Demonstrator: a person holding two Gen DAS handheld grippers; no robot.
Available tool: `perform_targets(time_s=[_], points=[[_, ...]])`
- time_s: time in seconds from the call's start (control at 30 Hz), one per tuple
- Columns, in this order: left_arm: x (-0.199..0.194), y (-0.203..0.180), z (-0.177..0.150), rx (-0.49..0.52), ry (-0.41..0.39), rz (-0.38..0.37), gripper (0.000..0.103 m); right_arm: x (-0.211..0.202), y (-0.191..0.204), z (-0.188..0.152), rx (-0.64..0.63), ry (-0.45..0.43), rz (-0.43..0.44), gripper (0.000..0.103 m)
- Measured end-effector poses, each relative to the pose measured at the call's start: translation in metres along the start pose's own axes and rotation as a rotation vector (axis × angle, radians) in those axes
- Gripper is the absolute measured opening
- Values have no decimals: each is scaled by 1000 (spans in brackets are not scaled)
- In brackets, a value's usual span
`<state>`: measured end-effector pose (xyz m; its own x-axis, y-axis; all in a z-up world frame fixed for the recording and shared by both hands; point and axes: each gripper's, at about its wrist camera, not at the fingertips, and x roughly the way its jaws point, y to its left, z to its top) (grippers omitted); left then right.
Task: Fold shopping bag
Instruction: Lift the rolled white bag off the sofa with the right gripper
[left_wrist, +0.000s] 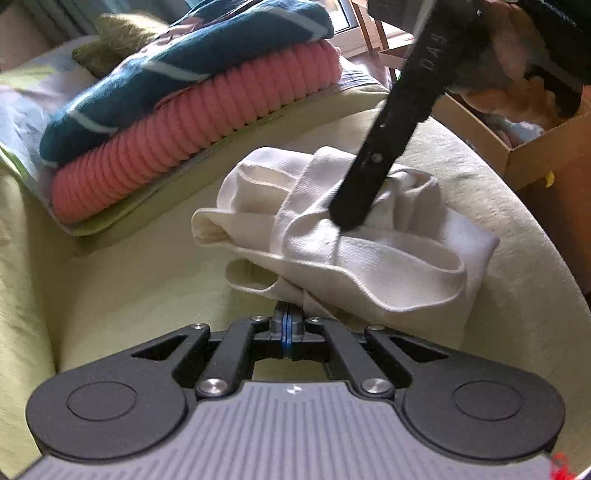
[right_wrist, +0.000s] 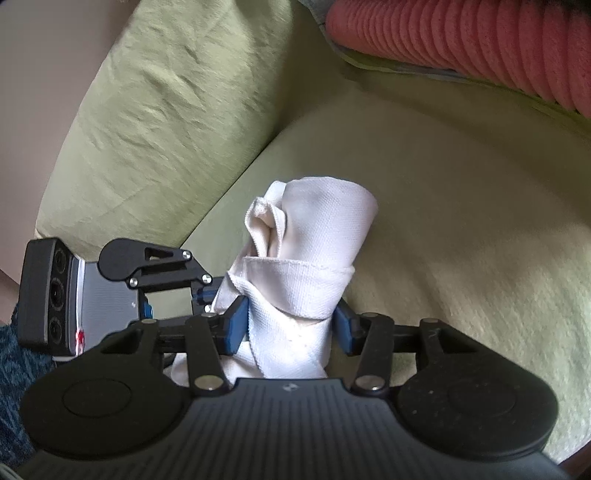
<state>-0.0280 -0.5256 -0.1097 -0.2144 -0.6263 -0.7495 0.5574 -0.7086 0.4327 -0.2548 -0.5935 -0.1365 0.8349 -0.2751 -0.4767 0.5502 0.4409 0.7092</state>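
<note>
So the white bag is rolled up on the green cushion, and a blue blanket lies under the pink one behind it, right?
Not quite. The left wrist view shows the blue blanket lying on top of the pink one, not under it. The rest holds: the white bag is rolled up on the green cushion.

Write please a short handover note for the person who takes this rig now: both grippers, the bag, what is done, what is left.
Left gripper: shut, pinching an edge of the white cloth shopping bag.
Right gripper: jaws around the rolled bag, which lies on the green cushion.
Done: bag rolled into a bundle, its strap wrapped around.
Left: probably secure the strap, then let go.
</note>
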Motion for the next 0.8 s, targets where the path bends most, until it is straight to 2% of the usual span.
perform_targets(time_s=[0.1, 0.23, 0.43, 0.67, 0.8], points=[[1, -4, 7, -37, 15, 36, 0, -1, 7, -2, -10, -13, -21, 45], [-2, -12, 17, -87, 17, 85, 0, -9, 6, -10, 38, -30, -24, 45], [-2, -23, 26, -73, 38, 114, 0, -17, 2, -24, 78, -68, -34, 45], [-3, -13, 4, 84, 14, 39, 0, -13, 4, -15, 35, -25, -52, 44], [-9, -3, -12, 84, -13, -14, 0, -12, 3, -14, 21, -18, -41, 44]])
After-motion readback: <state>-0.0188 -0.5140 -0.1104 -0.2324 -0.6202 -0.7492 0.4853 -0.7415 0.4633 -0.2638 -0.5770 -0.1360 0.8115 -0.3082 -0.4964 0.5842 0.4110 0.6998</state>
